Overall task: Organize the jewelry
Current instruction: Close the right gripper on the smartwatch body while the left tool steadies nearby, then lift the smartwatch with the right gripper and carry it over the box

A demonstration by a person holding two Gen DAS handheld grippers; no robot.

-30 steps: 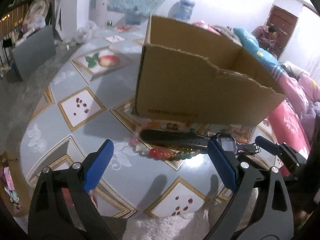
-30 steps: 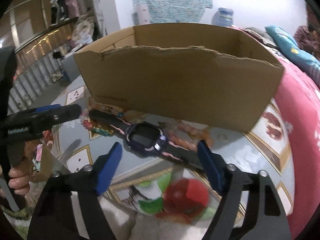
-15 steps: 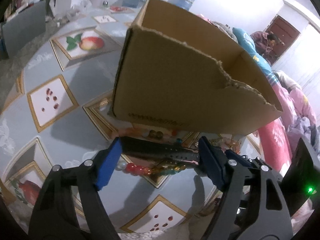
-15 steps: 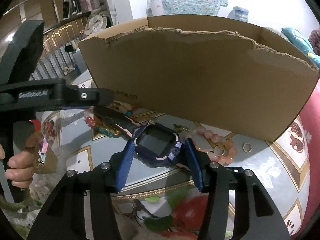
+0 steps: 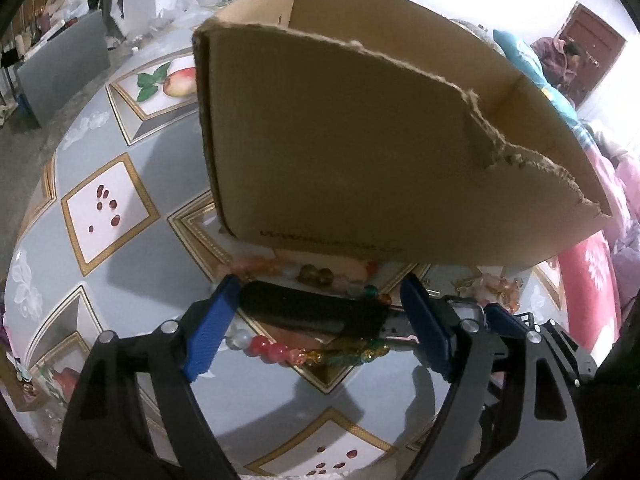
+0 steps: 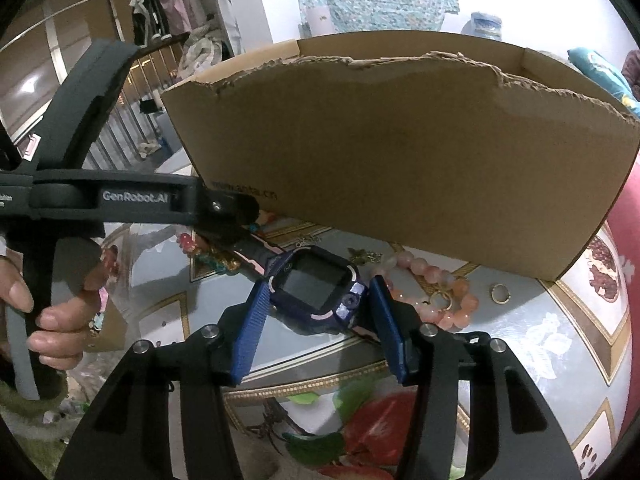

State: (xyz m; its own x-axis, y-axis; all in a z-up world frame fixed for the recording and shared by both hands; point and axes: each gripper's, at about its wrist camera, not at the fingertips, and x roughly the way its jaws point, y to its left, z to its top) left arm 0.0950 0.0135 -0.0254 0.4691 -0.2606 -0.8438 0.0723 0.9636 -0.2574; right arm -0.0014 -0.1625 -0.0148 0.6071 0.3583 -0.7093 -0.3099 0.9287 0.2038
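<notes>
While the smartwatch [image 6: 316, 286] lies face up on the bench [image 6: 560, 344] in front of the torn cardboard box [image 6: 400, 160], the right tool [image 6: 316, 316] has its blue pads against both sides of the watch case, gripping it after just closing. The left tool [image 5: 316, 328] straddles the black watch strap [image 5: 312, 312]; its jaws have narrowed, then eased a little wider, and stand open with the pads beside the strap ends, not pressing. A multicoloured bead bracelet [image 5: 304, 354] lies under the strap. A peach bead bracelet [image 6: 436, 280] and a gold ring [image 6: 499, 293] rest beside the watch near the box. A hand [image 6: 44, 312] holds the left tool's handle.
</notes>
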